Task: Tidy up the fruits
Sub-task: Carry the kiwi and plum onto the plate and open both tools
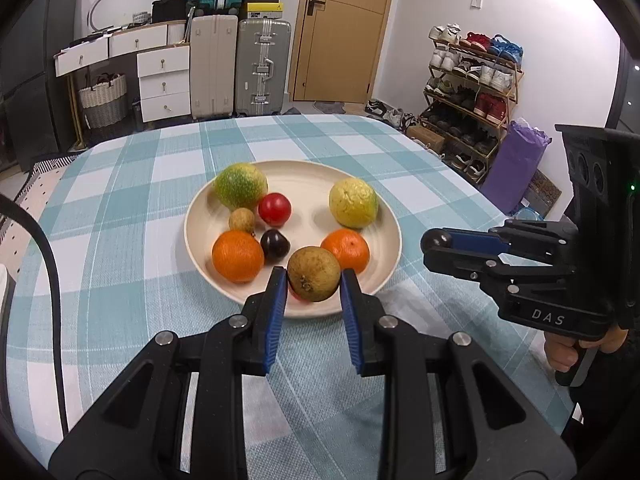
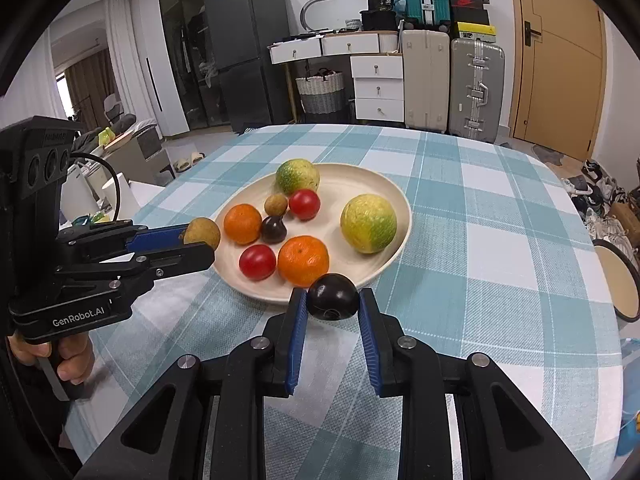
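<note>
A cream plate (image 1: 304, 178) (image 2: 352, 178) on the checked tablecloth holds two green-yellow citrus fruits (image 1: 241, 185) (image 1: 353, 202), two oranges (image 1: 237, 255) (image 1: 346, 249), a red tomato (image 1: 274, 209), a small tan fruit (image 1: 241, 220) and a dark plum (image 1: 275, 243). My left gripper (image 1: 314, 282) is shut on a brown round fruit (image 1: 314, 279) at the plate's near rim; it shows at left in the right wrist view (image 2: 202, 233). My right gripper (image 2: 333, 302) is shut on a dark plum (image 2: 333, 297) at the plate's edge. A second tomato (image 2: 257, 262) lies on the plate.
The checked tablecloth (image 1: 140, 184) covers the table. Beyond it stand suitcases (image 1: 262, 66), white drawers (image 1: 164, 80), a woven basket (image 1: 103, 100), a wooden door (image 1: 344, 28) and a shoe rack (image 1: 472, 92). A round stool (image 2: 616, 276) sits off the table's right edge.
</note>
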`<state>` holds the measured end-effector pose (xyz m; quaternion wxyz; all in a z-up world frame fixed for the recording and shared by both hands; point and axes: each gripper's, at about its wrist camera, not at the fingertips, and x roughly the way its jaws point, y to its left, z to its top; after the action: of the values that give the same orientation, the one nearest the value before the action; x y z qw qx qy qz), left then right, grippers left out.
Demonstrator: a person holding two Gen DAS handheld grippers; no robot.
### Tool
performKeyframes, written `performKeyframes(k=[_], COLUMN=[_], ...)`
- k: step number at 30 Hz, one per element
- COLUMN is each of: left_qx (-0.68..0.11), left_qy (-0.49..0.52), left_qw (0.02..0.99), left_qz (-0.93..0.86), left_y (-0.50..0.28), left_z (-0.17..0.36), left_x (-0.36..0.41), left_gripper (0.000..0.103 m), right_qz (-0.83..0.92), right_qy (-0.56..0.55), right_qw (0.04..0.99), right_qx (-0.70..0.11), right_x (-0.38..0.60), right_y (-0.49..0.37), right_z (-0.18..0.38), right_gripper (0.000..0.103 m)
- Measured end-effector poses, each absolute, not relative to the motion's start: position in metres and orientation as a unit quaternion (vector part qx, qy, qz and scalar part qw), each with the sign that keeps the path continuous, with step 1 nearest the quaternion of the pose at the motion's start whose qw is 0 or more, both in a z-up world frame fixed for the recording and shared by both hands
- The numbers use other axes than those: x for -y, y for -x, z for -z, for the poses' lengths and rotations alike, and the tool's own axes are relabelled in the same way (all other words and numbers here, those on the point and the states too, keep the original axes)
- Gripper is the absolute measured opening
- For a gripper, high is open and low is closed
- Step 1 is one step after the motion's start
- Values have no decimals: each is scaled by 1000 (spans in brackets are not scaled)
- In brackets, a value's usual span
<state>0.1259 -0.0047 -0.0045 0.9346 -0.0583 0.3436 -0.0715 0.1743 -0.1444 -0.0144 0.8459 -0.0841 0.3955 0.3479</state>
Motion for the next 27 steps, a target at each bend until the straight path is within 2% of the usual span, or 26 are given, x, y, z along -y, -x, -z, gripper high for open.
performKeyframes(k=[27], left_qx=[-348], left_qy=[48], left_qw=[933], left_qz=[74], left_y=[-194], left_z=[12], left_x=[10], left_gripper=[24], right_qz=[-344], right_qy=[76], right_qw=[847], right_qx=[-398], right_x=[127], right_y=[-208], right_z=[18], right_gripper=[27])
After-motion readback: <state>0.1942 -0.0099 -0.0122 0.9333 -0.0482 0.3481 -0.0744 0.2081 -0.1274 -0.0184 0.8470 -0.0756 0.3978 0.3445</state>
